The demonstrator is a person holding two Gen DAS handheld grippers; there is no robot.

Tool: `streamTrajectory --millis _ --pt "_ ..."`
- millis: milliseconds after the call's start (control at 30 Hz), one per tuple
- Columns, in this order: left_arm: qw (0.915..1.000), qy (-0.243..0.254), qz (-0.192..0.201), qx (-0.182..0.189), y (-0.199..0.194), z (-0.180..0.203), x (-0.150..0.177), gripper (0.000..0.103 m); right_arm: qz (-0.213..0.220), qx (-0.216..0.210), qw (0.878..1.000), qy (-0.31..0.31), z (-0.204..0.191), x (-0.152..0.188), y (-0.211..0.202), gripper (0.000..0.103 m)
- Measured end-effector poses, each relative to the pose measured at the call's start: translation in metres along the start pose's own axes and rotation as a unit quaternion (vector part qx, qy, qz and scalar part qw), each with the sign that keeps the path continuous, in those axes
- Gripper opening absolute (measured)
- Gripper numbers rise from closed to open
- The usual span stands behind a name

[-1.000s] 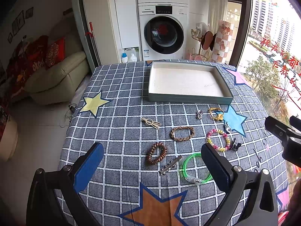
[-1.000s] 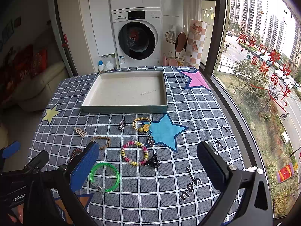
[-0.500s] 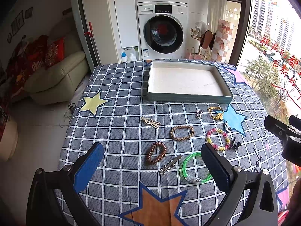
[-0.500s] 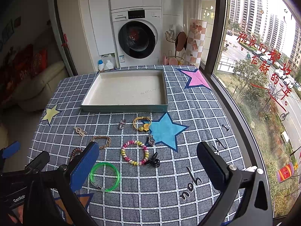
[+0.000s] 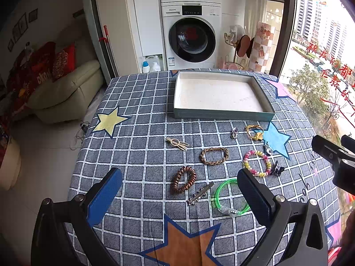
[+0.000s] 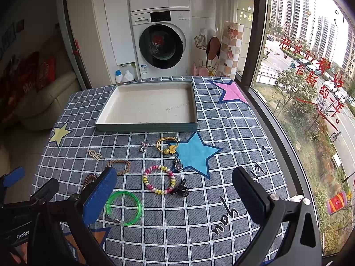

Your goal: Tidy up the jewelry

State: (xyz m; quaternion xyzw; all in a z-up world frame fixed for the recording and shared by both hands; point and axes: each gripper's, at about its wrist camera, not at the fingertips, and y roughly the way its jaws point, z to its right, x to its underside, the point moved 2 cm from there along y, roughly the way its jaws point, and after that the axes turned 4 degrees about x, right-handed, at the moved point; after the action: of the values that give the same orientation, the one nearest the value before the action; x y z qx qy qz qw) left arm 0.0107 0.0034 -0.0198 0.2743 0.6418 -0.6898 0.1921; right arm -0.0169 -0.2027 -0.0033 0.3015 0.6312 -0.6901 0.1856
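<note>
A shallow teal tray (image 5: 221, 116) (image 6: 146, 127) with a white bottom stands empty at the far side of the checked tablecloth. In front of it lie a green bangle (image 5: 230, 199) (image 6: 123, 207), a brown coil hair tie (image 5: 183, 180), a silver hair clip (image 5: 200, 193), a braided brown bracelet (image 5: 214, 155) (image 6: 121, 165), a pink-yellow bead bracelet (image 5: 257, 163) (image 6: 158, 179), a black claw clip (image 6: 180, 190), a yellow band (image 6: 167, 145) and small charms. My left gripper (image 5: 179, 196) and right gripper (image 6: 174, 196) are open and empty, above the near table.
The table edge drops to a tiled floor and a sofa (image 5: 64, 93) on the left. A window frame (image 6: 261, 93) runs along the right edge. A washing machine (image 5: 192, 35) stands behind the table.
</note>
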Motion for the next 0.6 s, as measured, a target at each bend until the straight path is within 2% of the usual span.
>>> streamTrajectory --millis 333,600 --pt "0.9999 0.003 -0.015 0.008 0.008 0.000 0.007 0.103 -0.013 -0.006 1.000 0.005 0.002 0.004 0.005 0.103" --pt "0.9973 -0.007 -0.072 0.015 0.033 -0.016 0.010 0.103 -0.064 -0.030 0.997 0.022 0.009 0.009 0.024 0.103"
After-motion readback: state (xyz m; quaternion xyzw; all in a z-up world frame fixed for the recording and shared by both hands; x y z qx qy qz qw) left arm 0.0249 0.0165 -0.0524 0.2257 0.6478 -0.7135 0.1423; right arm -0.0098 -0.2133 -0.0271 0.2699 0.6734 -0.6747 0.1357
